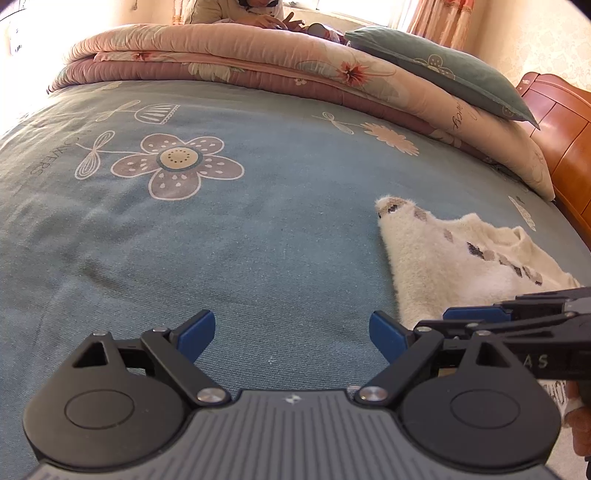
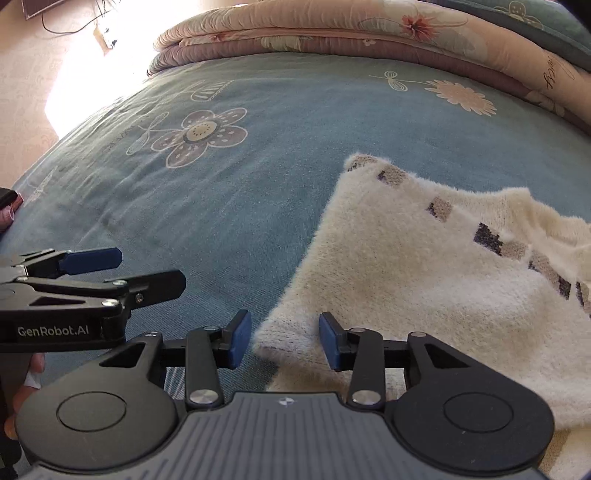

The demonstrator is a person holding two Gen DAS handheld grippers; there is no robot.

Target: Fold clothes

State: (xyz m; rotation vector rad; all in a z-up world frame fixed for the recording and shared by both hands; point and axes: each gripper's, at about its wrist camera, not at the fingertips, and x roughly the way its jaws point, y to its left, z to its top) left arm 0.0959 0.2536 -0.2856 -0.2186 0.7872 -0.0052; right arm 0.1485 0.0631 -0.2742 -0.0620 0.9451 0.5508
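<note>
A fluffy cream sweater (image 1: pixel 461 266) with a row of grey and brown patches lies flat on the blue flowered bed sheet (image 1: pixel 258 229). In the right wrist view its near left corner (image 2: pixel 284 332) sits between the blue pads of my right gripper (image 2: pixel 285 339). Those jaws stand partly apart and do not press on the cloth. My left gripper (image 1: pixel 291 332) is open wide over bare sheet, just left of the sweater's edge. Each gripper shows in the other's view, the right gripper (image 1: pixel 443 321) at the right edge and the left gripper (image 2: pixel 147 269) at the left edge.
A folded pink floral quilt (image 1: pixel 229 51) runs along the far side of the bed, with a green pillow (image 1: pixel 443 70) on it. A wooden headboard (image 1: pixel 557 122) stands at the right. A person (image 1: pixel 240 11) leans at the far edge. A hand (image 2: pixel 26 384) holds the left gripper.
</note>
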